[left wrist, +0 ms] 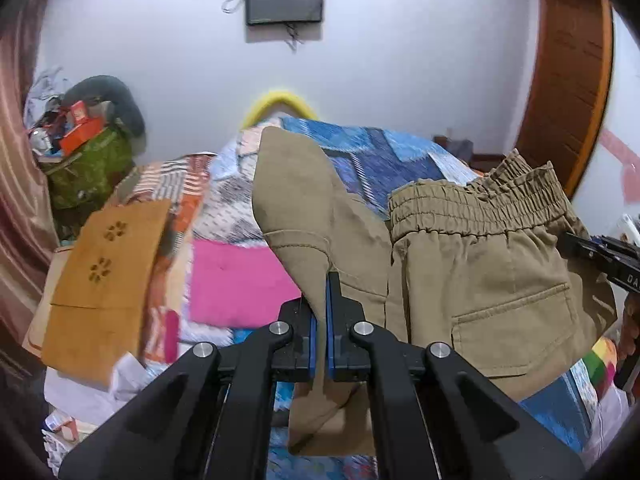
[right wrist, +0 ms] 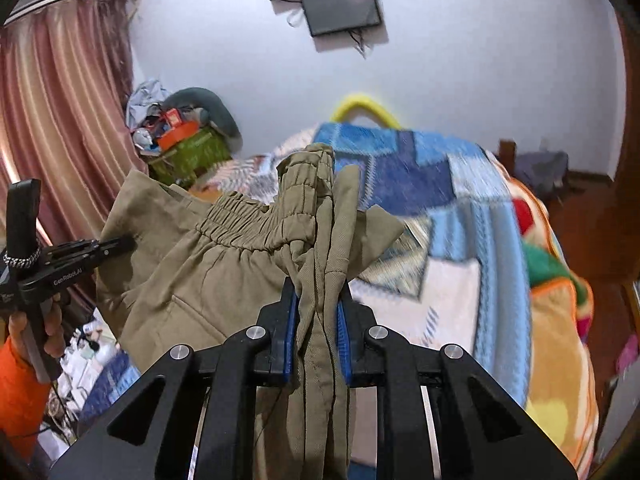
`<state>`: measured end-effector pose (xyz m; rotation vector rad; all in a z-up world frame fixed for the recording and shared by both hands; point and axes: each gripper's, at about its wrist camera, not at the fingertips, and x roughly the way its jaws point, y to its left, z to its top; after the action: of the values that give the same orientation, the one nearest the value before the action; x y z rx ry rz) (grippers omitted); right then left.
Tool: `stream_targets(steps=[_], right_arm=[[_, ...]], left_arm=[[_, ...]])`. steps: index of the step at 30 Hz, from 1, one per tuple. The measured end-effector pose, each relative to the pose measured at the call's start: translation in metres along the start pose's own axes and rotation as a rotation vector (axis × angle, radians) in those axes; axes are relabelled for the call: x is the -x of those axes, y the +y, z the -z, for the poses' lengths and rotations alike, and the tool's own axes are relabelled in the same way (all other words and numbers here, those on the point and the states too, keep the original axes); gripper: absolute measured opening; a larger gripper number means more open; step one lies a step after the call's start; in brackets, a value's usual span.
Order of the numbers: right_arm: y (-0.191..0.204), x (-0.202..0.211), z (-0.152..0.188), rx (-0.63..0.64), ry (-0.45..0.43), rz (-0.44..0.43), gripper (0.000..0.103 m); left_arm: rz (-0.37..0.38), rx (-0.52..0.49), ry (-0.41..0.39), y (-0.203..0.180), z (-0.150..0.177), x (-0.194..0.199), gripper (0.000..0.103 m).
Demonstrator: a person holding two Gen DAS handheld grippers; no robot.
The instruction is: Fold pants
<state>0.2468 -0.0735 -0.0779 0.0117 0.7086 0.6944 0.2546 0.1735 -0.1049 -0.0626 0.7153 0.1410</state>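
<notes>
Khaki pants (left wrist: 480, 280) with an elastic waistband (left wrist: 472, 208) and a back pocket hang in the air over the bed, held by both grippers. My left gripper (left wrist: 320, 292) is shut on a flat fold of the khaki fabric. My right gripper (right wrist: 318, 300) is shut on a thick bunch of the pants (right wrist: 224, 272) near the waistband (right wrist: 248, 220). The right gripper shows at the right edge of the left wrist view (left wrist: 600, 256). The left gripper shows at the left of the right wrist view (right wrist: 116, 246), clamped on the cloth.
A bed with a patchwork blanket (right wrist: 460, 220) lies beneath. A brown cloth (left wrist: 108, 280) and pink patch (left wrist: 240, 280) lie on it. A cluttered green bag (left wrist: 88, 172) stands by the pink curtain (right wrist: 60, 140). A wall screen (left wrist: 284, 0) hangs above; a wooden frame (left wrist: 568, 100) is at right.
</notes>
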Motion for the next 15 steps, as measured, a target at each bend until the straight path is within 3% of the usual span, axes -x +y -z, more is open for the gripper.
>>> stream_targets(steps=[8,15], right_arm=[[0.035,-0.063,-0.043,0.038,-0.035,-0.042,0.015],[0.06,-0.142,-0.064,0.057,0.0,-0.043,0.015]], left_arm=[[-0.12,0.036,-0.016,0.062,-0.033,-0.041,0.003],[-0.178,0.088,0.034,0.117,-0.037,-0.112,0.003]])
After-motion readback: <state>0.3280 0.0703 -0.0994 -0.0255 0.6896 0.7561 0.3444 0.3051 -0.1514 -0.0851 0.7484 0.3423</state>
